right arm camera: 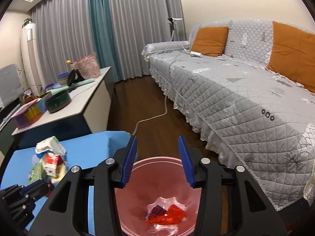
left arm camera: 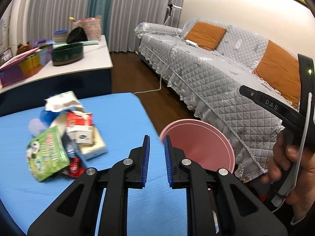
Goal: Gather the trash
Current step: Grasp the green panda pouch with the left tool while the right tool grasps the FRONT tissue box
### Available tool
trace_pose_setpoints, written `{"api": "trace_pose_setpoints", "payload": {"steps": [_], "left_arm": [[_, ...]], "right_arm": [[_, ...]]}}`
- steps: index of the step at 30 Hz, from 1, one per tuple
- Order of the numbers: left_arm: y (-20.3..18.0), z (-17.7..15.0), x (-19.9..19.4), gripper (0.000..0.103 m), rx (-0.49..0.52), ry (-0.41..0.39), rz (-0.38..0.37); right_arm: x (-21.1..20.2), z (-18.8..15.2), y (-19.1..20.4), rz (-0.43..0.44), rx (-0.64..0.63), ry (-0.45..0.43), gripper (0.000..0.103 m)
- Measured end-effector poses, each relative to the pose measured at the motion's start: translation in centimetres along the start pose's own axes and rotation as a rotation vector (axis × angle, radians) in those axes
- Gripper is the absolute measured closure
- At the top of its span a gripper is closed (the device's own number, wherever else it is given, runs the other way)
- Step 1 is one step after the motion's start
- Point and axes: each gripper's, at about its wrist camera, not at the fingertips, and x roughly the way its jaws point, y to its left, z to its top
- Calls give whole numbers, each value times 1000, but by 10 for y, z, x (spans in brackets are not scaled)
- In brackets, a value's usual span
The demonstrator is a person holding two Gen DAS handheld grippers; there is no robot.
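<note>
A pile of trash (left arm camera: pixel 65 135) lies on the blue table (left arm camera: pixel 122 114): a green packet (left arm camera: pixel 47 153), a red and white carton (left arm camera: pixel 78 125), a white wrapper (left arm camera: pixel 63 102), and small boxes. The pile also shows in the right wrist view (right arm camera: pixel 49 161). A pink bin (left arm camera: pixel 198 143) stands beside the table's right edge. My left gripper (left arm camera: pixel 157 157) is open and empty above the table edge, right of the pile. My right gripper (right arm camera: pixel 157 159) is open and empty directly over the pink bin (right arm camera: pixel 157 196), which holds a red wrapper (right arm camera: pixel 169 215) and a dark packet (right arm camera: pixel 155 211).
A grey quilted sofa (right arm camera: pixel 246 98) with orange cushions runs along the right. A white cable (right arm camera: pixel 155 116) crosses the wood floor. A white-topped cabinet (right arm camera: pixel 84 102) behind the table carries bowls, a basket and boxes. Curtains hang at the back.
</note>
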Motion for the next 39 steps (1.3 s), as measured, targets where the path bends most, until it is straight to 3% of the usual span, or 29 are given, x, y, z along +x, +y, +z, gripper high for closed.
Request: {"api": "trace_pose_setpoints", "payload": {"steps": [10, 20, 28, 36, 39], "left_arm": [[72, -5, -41, 88, -89, -59, 76], [149, -19, -66, 88, -234, -102, 160], [187, -28, -64, 88, -299, -105, 219], [219, -39, -44, 88, -364, -73, 251], [228, -44, -33, 88, -383, -54, 253]], "right_arm": [[-34, 1, 58, 72, -90, -47, 57], [-48, -1, 119, 196, -110, -22, 57], [-16, -18, 184, 290, -150, 28, 57], [33, -41, 224, 342, -188, 103, 57], [52, -47, 239, 351, -205, 131, 49]]}}
